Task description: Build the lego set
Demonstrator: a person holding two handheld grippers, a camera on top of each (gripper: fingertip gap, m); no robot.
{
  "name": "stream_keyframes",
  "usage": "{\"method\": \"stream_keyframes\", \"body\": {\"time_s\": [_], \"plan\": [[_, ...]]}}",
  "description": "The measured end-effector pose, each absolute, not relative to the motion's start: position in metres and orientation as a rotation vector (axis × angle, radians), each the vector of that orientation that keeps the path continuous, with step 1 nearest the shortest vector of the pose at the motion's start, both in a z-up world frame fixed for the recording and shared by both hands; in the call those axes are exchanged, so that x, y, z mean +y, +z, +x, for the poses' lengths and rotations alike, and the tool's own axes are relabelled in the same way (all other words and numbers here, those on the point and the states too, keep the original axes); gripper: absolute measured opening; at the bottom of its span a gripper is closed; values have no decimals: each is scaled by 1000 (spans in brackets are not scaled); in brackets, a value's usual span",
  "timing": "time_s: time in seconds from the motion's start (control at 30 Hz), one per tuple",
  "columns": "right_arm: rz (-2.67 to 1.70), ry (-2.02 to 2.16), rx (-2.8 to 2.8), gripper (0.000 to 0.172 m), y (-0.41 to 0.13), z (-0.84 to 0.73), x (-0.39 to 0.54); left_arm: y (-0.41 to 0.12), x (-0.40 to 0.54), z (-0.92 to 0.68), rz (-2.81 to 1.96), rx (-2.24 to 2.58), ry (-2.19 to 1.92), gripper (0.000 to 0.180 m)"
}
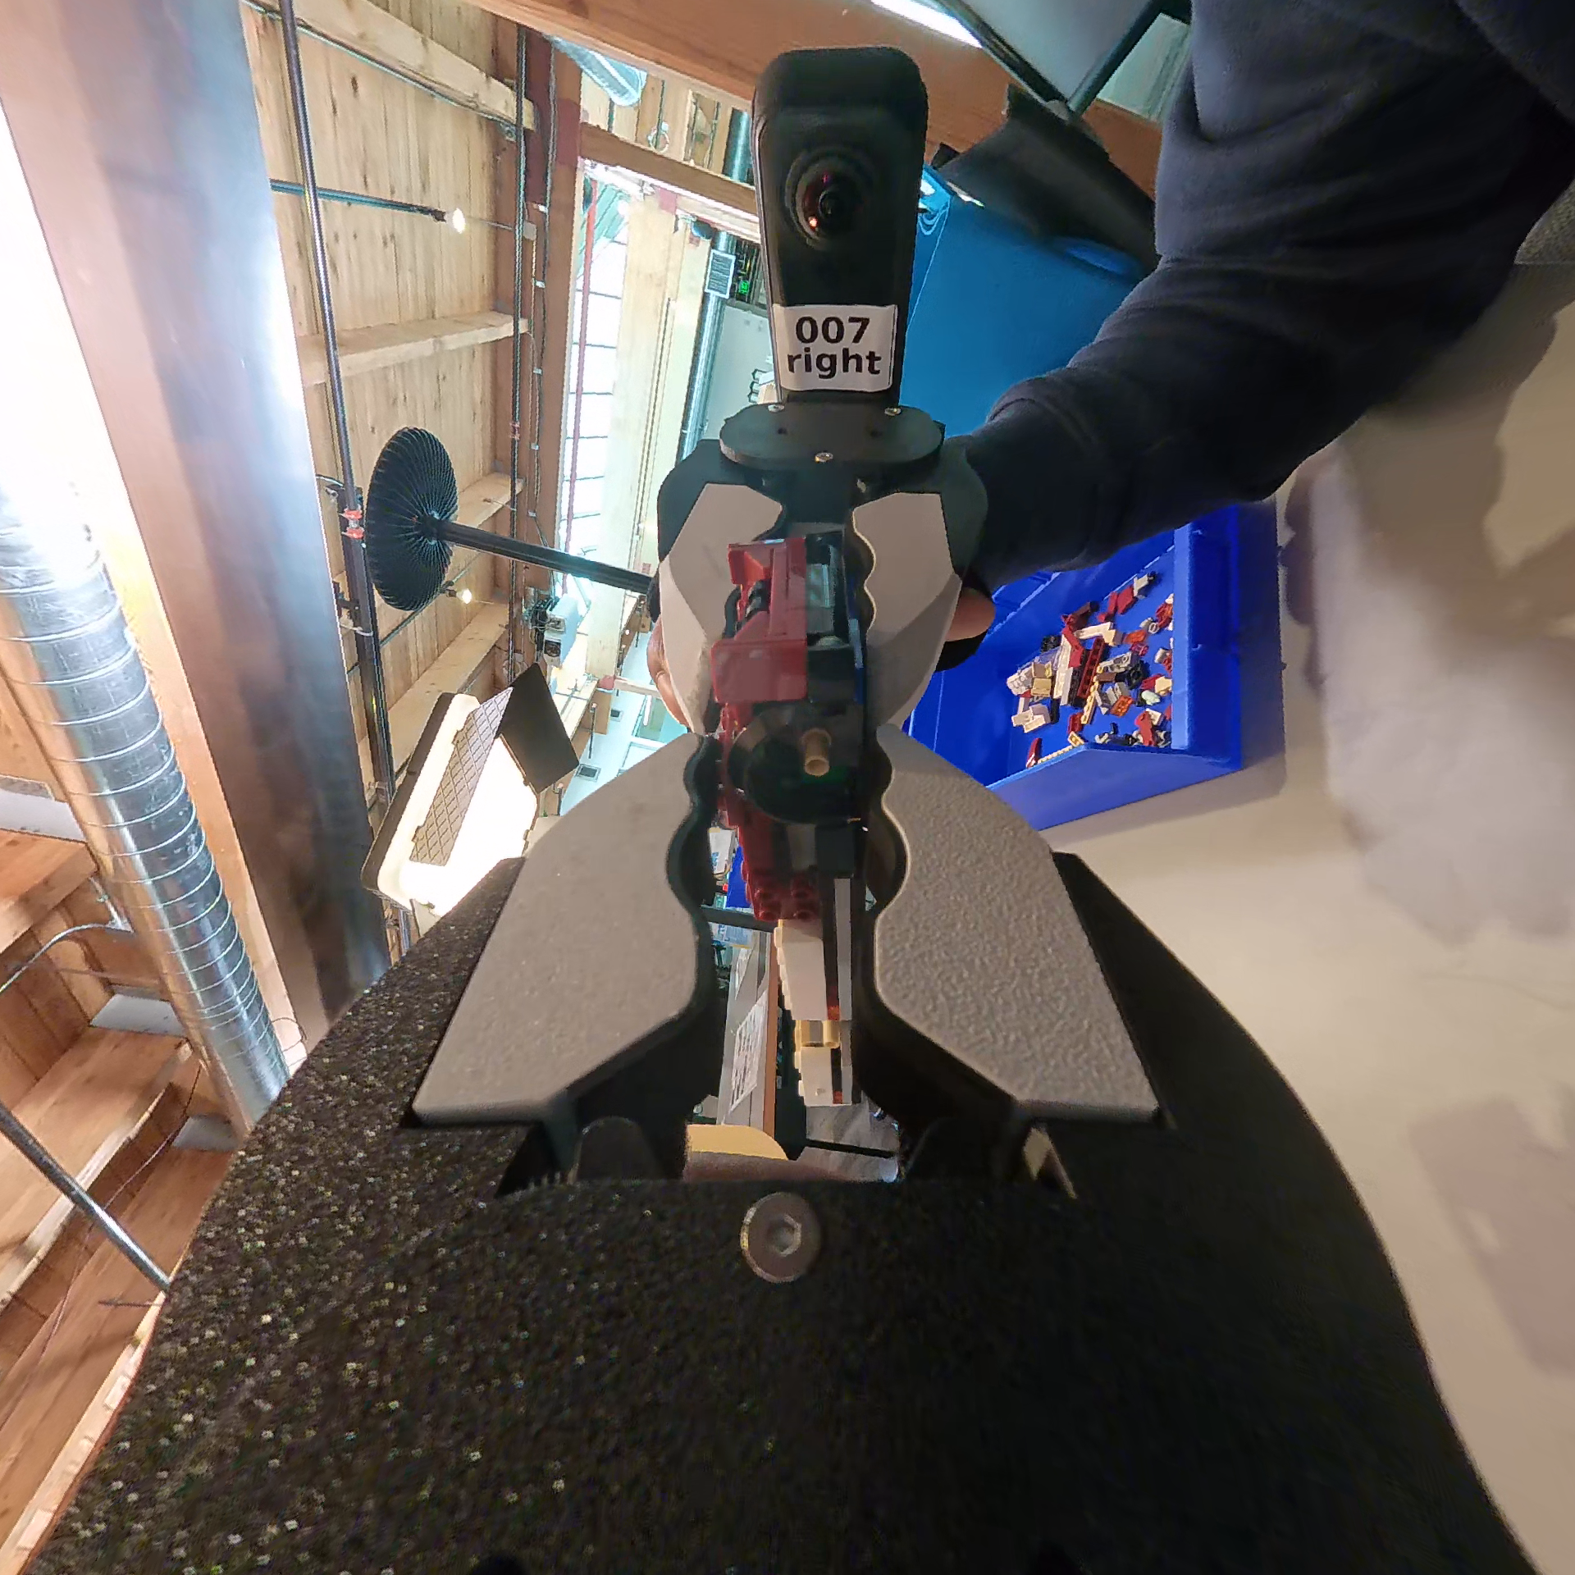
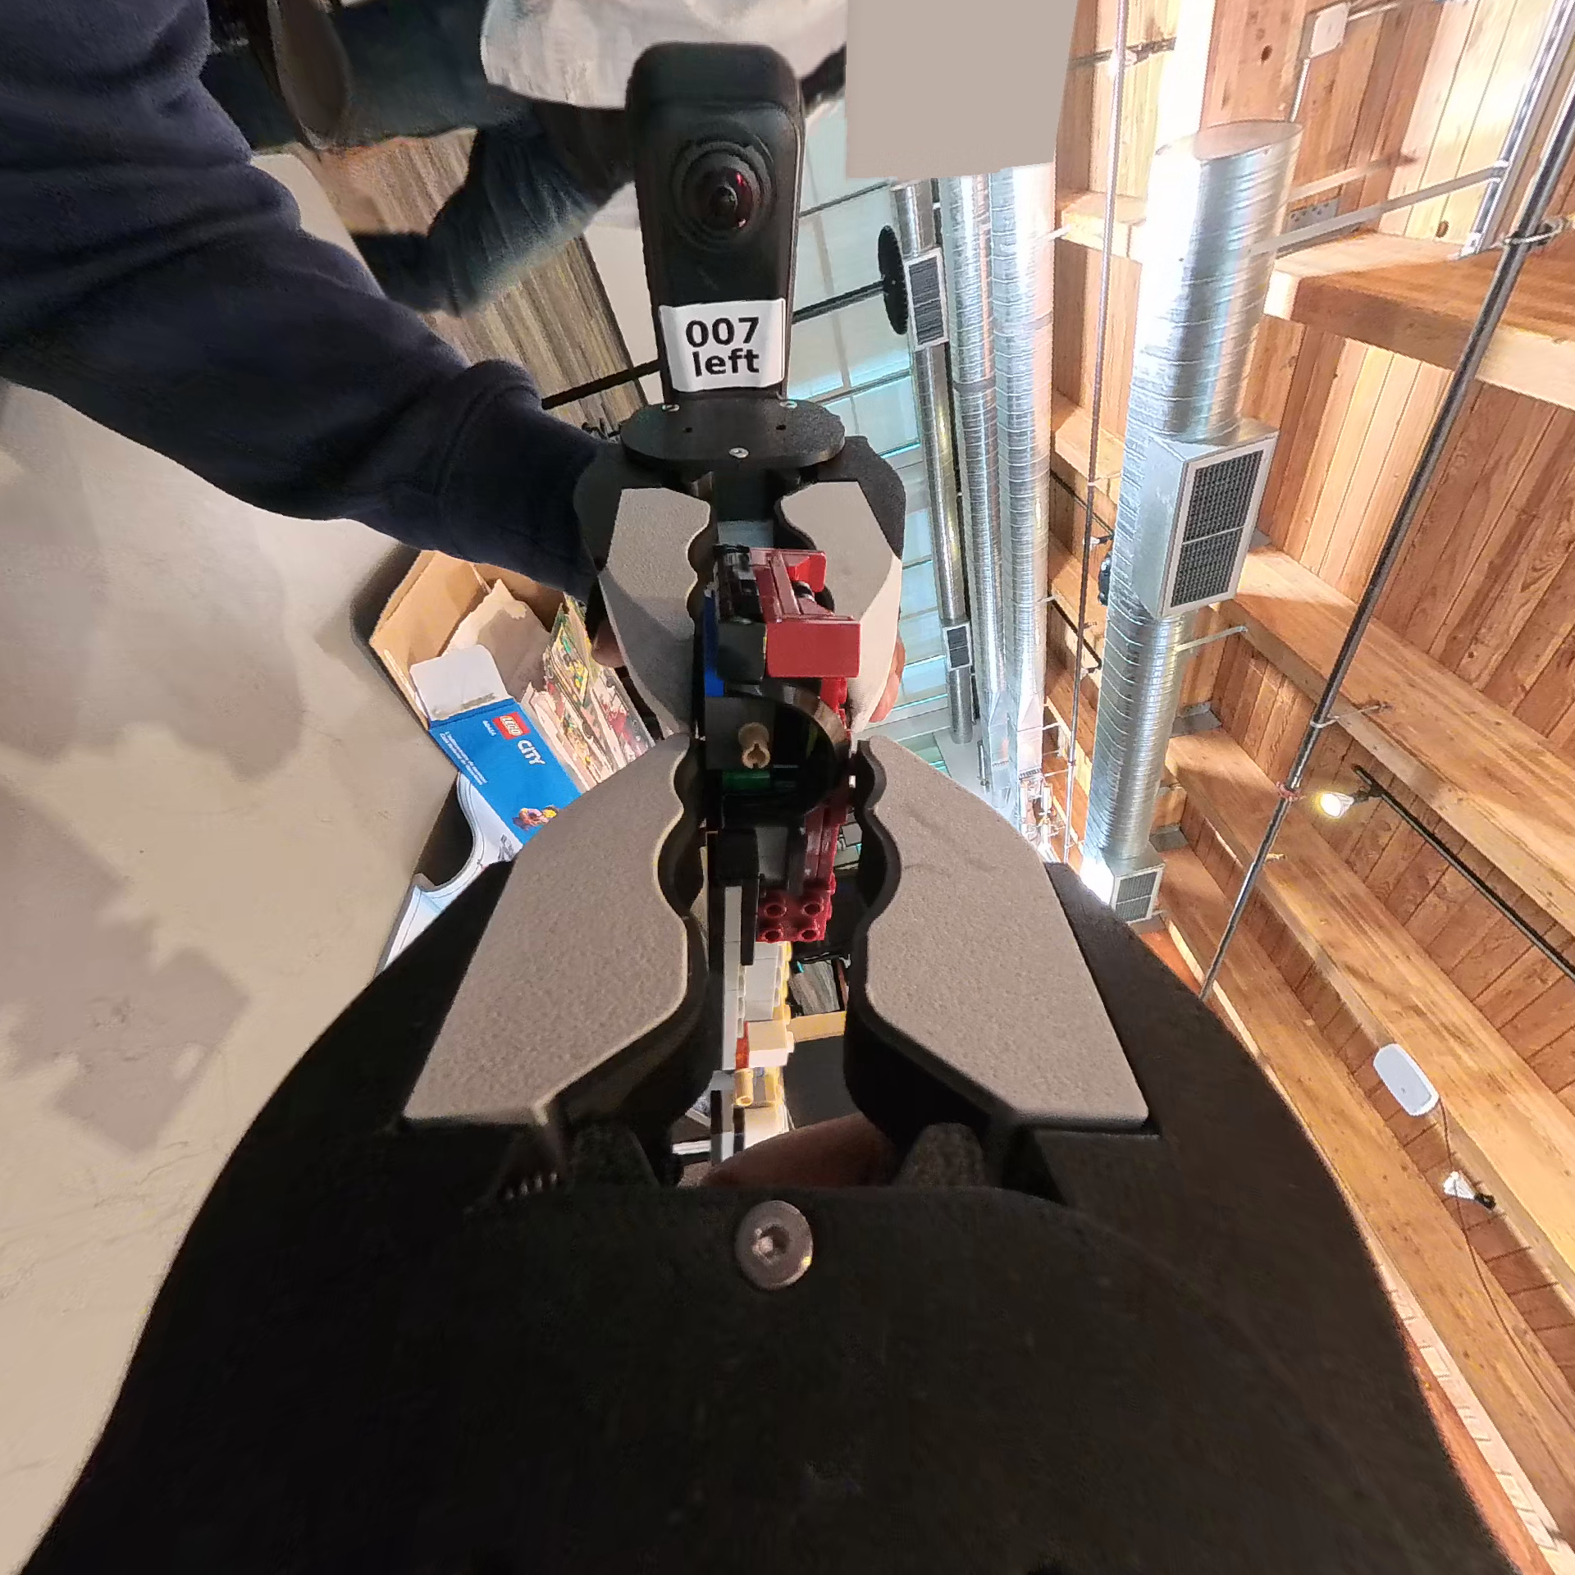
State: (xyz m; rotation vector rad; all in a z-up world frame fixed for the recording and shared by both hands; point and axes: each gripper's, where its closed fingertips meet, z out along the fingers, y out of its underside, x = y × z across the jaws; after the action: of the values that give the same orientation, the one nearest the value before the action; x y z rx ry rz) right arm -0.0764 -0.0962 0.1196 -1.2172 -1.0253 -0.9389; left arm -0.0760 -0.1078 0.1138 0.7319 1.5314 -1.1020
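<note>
Currently both hand-held grippers clamp one brick model (image 1: pixel 788 758) (red, black, white) from opposite ends, tips nearly meeting: left hand-held gripper (image 1: pixel 788 801) and right hand-held gripper (image 2: pixel 771 801) are each narrowed onto it, held above the desk (image 1: pixel 1364 980). Blue bin (image 1: pixel 1227 750) of loose bricks nearby.

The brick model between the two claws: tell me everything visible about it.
The brick model is a long, narrow build of plastic bricks: mostly dark red and black, with white and tan pieces at one end, a blue sliver, a round black disc on its side with a tan pin poking out. It is held in the air, clear of the pale table, lying along both claws. The left claw and right claw grip it from opposite ends, fingertips nearly meeting.
</note>
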Motion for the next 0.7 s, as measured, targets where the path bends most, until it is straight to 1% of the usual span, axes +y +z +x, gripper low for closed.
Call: {"method": "stream_keyframes", "body": {"time_s": [0.7], "plan": [[-1229,-916,-1023,33,117,-76,-96,111,-107,-76,734,1557,-1129,30]]}}
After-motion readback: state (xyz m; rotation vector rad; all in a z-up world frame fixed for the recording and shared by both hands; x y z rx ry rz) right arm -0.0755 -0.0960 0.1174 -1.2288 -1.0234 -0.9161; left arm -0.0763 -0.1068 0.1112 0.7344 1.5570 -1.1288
